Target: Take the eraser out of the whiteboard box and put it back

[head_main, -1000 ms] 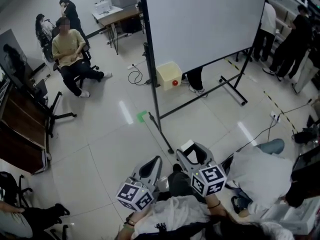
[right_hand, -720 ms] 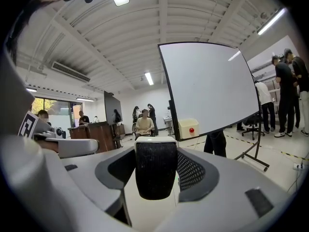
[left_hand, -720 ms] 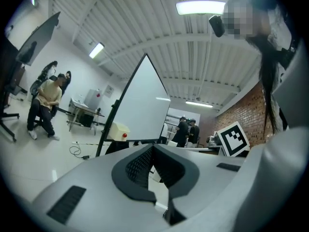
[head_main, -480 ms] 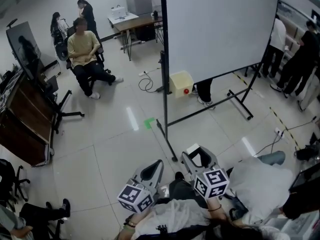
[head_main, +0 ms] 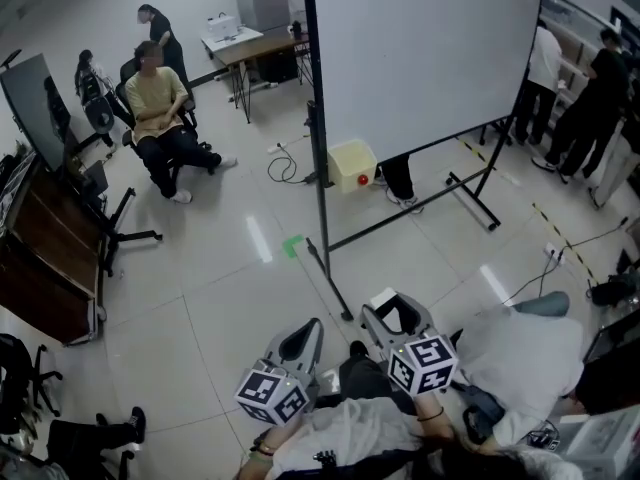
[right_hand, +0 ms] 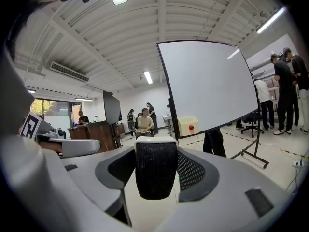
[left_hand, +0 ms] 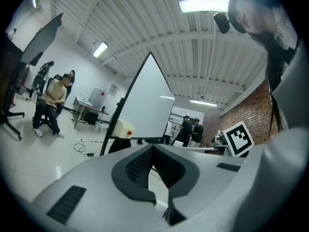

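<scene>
- Right gripper clamped on black eraser, near, above glossy tiled floor
- Left gripper jaws together, empty
- Whiteboard far; cream box at its lower edge
- Seated person far left

Black mesh-textured eraser, white back – in grey right gripper. Marker cube – black-and-white squares. Whiteboard white, black frame. Pale-yellow box, red dot.

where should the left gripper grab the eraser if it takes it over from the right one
Likely the white-backed end of the eraser that sticks out past the right gripper's tips, coming from in front with the left gripper: its sides are clamped, only that end is free.
</scene>
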{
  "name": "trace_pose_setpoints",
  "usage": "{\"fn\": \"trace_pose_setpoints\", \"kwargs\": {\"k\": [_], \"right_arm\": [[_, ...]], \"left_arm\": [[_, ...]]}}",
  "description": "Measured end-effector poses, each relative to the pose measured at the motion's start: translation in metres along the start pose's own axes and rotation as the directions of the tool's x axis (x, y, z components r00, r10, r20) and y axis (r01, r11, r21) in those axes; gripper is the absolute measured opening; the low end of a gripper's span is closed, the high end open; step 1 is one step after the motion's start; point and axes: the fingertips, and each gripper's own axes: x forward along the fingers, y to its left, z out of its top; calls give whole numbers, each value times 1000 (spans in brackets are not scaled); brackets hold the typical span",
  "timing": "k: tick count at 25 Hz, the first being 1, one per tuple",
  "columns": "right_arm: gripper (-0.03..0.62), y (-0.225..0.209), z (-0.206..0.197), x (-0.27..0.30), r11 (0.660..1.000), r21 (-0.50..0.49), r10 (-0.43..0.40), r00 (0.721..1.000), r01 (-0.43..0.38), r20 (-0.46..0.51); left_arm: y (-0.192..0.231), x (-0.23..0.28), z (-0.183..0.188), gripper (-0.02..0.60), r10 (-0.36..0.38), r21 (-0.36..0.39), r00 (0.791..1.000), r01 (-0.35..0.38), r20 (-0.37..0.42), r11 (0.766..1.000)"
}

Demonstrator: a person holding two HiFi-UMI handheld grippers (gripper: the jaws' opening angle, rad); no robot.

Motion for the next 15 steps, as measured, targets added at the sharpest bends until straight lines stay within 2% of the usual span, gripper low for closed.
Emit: {"fn": "trace_pose_setpoints", "kwargs": {"k": [10, 15], "right_arm": [[261, 2, -8, 8, 1000, 12, 11, 1000, -11, -26], [261, -41, 43, 26, 999, -15, -45, 996, 46, 71]], "left_arm": [[12, -2, -5, -12, 20, -28, 1000, -20, -10, 999], [18, 9, -7, -12, 20, -42, 999, -21, -25, 999]]}}
